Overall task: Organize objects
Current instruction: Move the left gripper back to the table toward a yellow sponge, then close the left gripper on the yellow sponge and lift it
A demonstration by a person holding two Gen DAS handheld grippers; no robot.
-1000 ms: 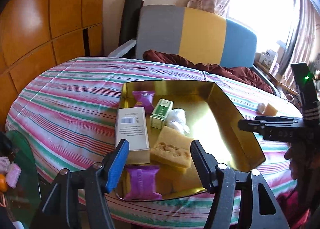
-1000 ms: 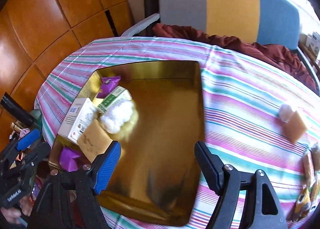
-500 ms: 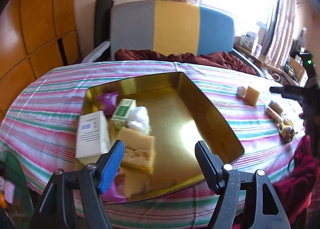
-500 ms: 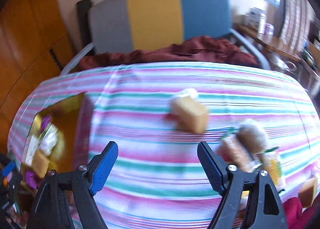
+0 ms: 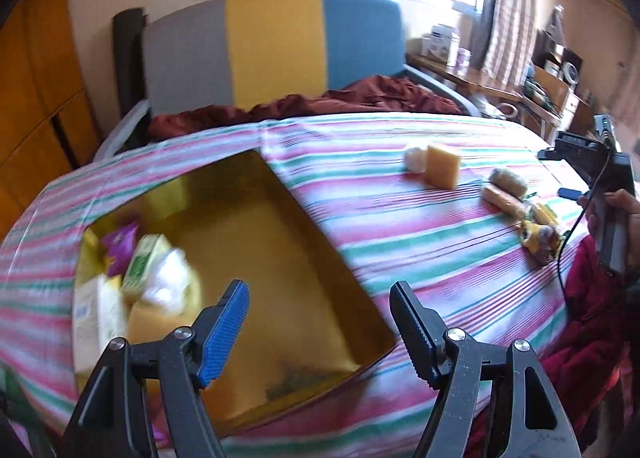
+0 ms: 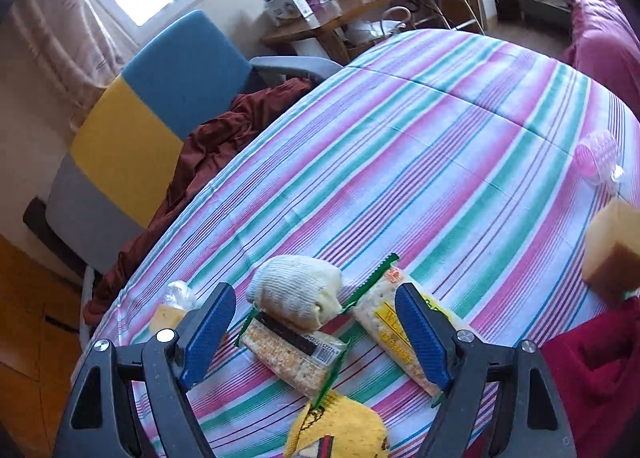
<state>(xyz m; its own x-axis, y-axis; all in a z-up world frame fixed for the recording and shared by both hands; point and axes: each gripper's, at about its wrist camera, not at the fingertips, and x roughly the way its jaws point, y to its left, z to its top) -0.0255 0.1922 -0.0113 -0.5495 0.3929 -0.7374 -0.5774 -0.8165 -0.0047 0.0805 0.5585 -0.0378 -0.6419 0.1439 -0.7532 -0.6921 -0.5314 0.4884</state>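
Observation:
A gold tray (image 5: pixel 280 258) lies on the striped tablecloth (image 5: pixel 400 226). Along its left side it holds a white box (image 5: pixel 94 314), a green carton (image 5: pixel 142 262), a purple packet (image 5: pixel 120 242), a white wad (image 5: pixel 168 274) and a yellow sponge (image 5: pixel 152 318). My left gripper (image 5: pixel 319 290) hangs open above the tray's near end with nothing between its fingers. My right gripper (image 6: pixel 315 292) is open over a rolled white sock (image 6: pixel 296 292). The sock rests on a cracker packet (image 6: pixel 292 354), beside a second packet (image 6: pixel 396 334). A yellow sock (image 6: pixel 340 434) lies nearer.
Another yellow sponge (image 5: pixel 442 164) and a white ball (image 5: pixel 414 158) sit mid-table. A sponge (image 6: pixel 612 250) and a pink ribbed roller (image 6: pixel 598 156) lie at the table's right. A grey, yellow and blue chair (image 5: pixel 272 50) with a dark red cloth (image 5: pixel 360 98) stands behind. A hand (image 5: pixel 624 210) shows at the right edge.
The right gripper swung from over the tray, across the table, to the sock and cracker packets, rolling as it went. The left gripper shifted right along the tray. Both jaws stand a little wider.

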